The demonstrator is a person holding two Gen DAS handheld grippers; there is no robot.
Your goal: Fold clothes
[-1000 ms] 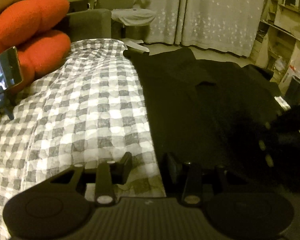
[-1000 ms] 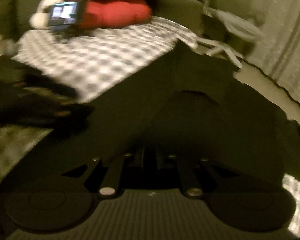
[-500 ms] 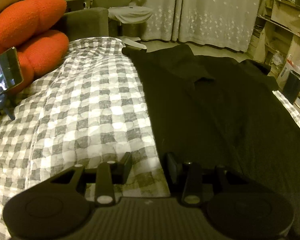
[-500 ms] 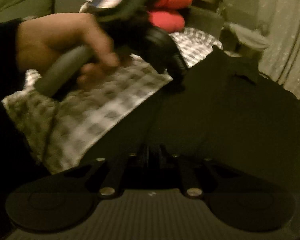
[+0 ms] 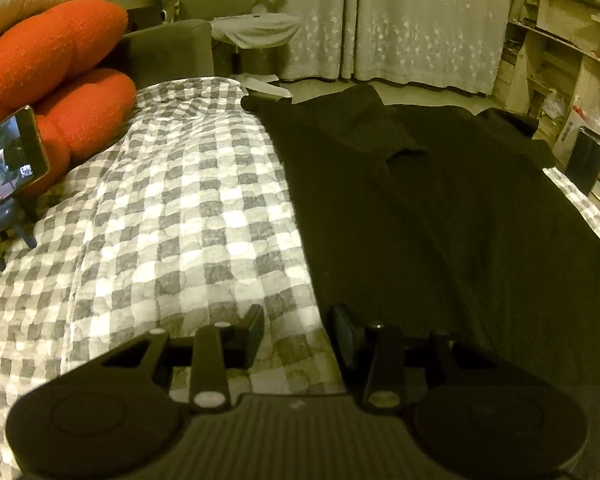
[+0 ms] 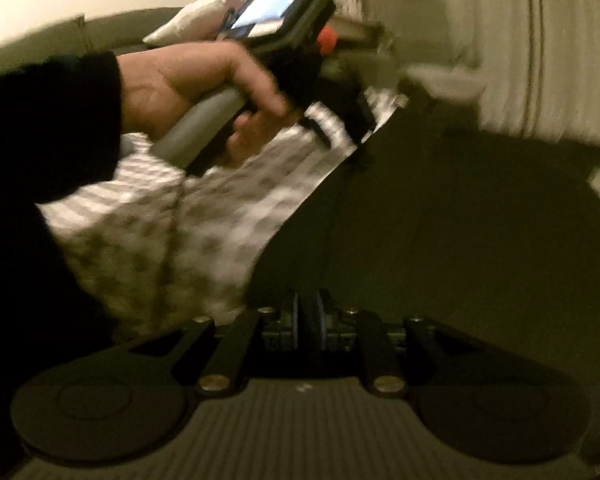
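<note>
From the left wrist view, the dark shirt (image 5: 440, 216) lay spread flat on the bed's checked quilt (image 5: 172, 216), its collar toward the far end and its near side edge running down to the left tool (image 5: 296, 330). That tool hung with its fingers partly spread and nothing between them, the right finger just over the shirt's edge and the left finger over the quilt. A red cushion (image 5: 56, 80) and a phone on a small stand (image 5: 8, 164) sat off to the left, well apart from the garment. To my eye the sensible thing was to straddle that edge cleanly and pinch only the shirt, not the quilt under it. From the right wrist view, blurred, the right tool (image 6: 308, 316) had its fingers nearly pressed together with a thin gap; I could not tell whether any cloth was caught there. The shirt filled the ground ahead of it. The person's left hand (image 6: 196, 92), in a dark sleeve, gripped the other tool's grey handle above the quilt. I judged that both tools should take matching points along the shirt's edges before lifting, so the fold would fall straight.
</note>
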